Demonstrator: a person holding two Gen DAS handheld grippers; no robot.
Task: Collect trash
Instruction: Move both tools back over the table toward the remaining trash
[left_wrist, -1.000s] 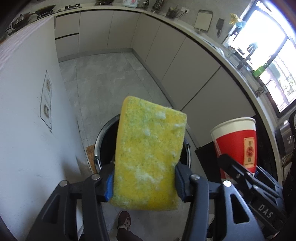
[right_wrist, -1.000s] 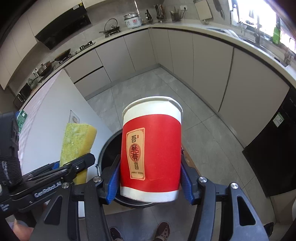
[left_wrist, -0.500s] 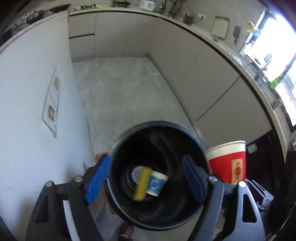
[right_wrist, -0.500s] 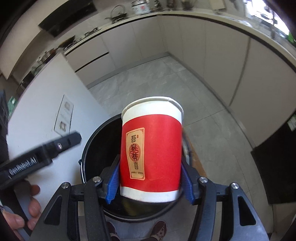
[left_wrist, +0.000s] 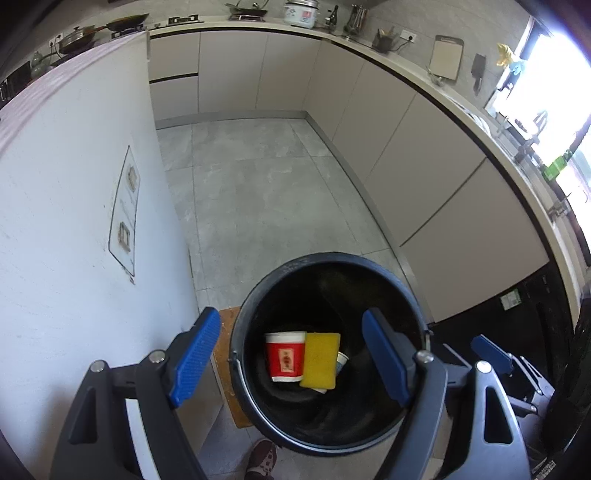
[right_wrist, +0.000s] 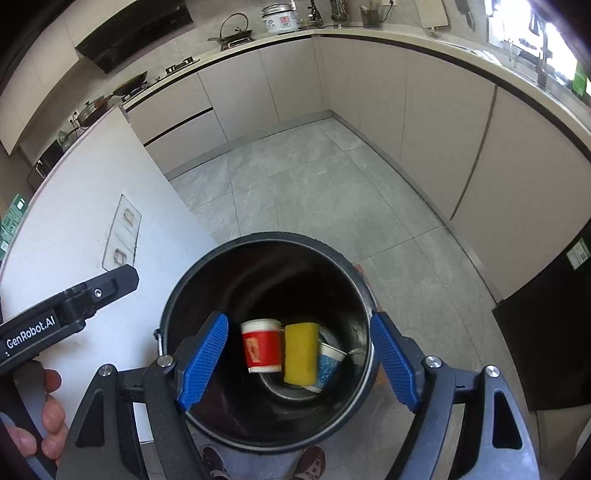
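A black round bin (left_wrist: 255, 306) (right_wrist: 184, 291) stands on the floor below both grippers. Inside it lie a red paper cup (left_wrist: 285, 356) (right_wrist: 261, 346), a yellow sponge (left_wrist: 320, 359) (right_wrist: 300, 352) and a blue-and-white paper cup (left_wrist: 341, 362) (right_wrist: 330, 363), side by side. My left gripper (left_wrist: 291, 356) hangs open over the bin with nothing between its blue pads. My right gripper (right_wrist: 300, 362) also hovers above the bin; its jaws are opening and hold nothing, the red cup lying loose far below them.
A white counter side (left_wrist: 74, 206) rises left of the bin. Beige kitchen cabinets (left_wrist: 424, 184) run along the right and back, with grey tile floor (left_wrist: 258, 192) between. A wooden board (left_wrist: 225, 354) lies under the bin. The person's shoes (right_wrist: 314, 458) show at the bottom, and a hand (right_wrist: 48, 413) holds the left gripper.
The left gripper let go of the sponge, which dropped into the bin. Then the right gripper released the red cup, which now lies in the bin beside the sponge. Both jaws stand wider.
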